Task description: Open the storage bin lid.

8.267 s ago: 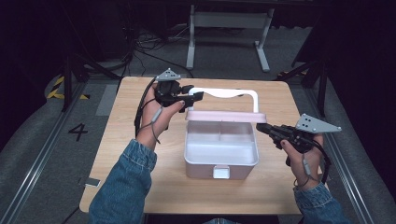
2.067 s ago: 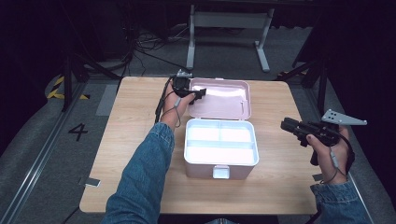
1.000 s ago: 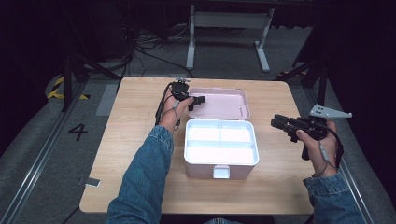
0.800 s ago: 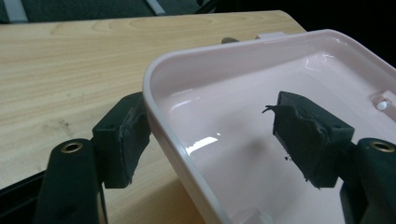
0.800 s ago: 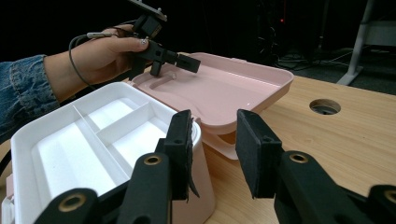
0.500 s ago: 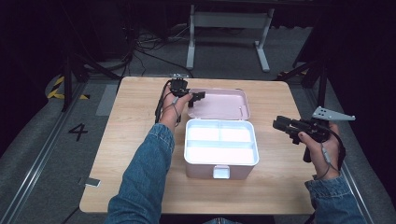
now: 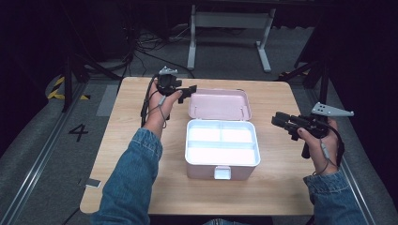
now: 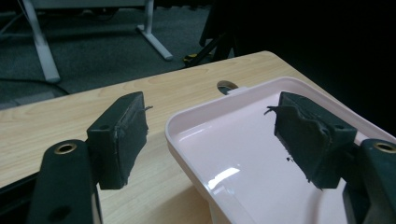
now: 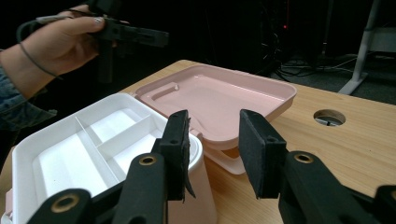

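Observation:
A pink box (image 7: 221, 165) with a white divided tray inside stands open at the table's middle. Its pink lid (image 7: 219, 104) lies flat behind it. My left gripper (image 7: 191, 89) hovers open at the lid's back left corner. In the left gripper view the left gripper (image 8: 210, 135) has its jaws wide apart either side of the lid (image 8: 252, 158) corner, apart from it. My right gripper (image 7: 276, 121) is open in the air right of the box, holding nothing. In the right gripper view the right gripper (image 9: 212, 149) points over the box (image 9: 93, 149) and lid (image 9: 219, 98).
The wooden table (image 7: 141, 154) has a cable hole (image 9: 329, 117) behind the lid, also visible as the cable hole (image 8: 227, 86) in the left gripper view. The person's other hand and left gripper (image 9: 126, 35) hang above the box's far side. Dark floor and a white stand (image 7: 227, 18) lie beyond.
Eight seconds ago the left gripper held the lid upright; now the lid lies flat and the gripper is off it. The right gripper has drifted slightly right over the last second.

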A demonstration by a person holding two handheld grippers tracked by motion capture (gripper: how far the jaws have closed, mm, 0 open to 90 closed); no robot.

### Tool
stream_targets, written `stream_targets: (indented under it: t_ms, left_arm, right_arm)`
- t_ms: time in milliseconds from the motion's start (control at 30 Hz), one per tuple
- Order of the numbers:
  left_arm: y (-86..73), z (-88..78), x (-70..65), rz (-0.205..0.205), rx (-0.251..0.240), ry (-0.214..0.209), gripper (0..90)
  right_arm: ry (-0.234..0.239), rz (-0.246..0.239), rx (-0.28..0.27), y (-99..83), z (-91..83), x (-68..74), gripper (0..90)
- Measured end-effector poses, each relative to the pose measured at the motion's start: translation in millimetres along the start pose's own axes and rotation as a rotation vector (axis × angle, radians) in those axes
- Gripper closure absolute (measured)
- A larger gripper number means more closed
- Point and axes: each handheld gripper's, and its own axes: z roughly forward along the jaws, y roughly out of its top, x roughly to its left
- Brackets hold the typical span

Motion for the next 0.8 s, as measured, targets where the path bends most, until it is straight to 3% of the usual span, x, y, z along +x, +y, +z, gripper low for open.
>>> stream_targets:
  t_ms: [167, 367, 500, 800]
  left_arm:
    - [1.9, -29.4, -17.0, 0.077, 0.018, -0.02, 28.1]
    - [-0.1, -67.1, -36.2, 0.151, 0.003, -0.049, 28.4]
    - [-9.9, -83.1, -39.4, 0.19, 0.036, -0.031, 29.0]
    - [-31.6, -112.2, -44.6, 0.208, 0.059, -0.038, 29.1]
  right_arm:
    - [0.001, 0.004, 0.01, -0.3, 3.7, -1.8, 64.4]
    - [-0.014, 0.013, 0.012, -0.4, 0.4, -4.1, 62.7]
    - [-0.024, 0.02, 0.02, -2.0, -1.5, -6.6, 61.6]
    - [-0.038, 0.035, 0.036, -5.1, -4.0, -9.8, 60.0]
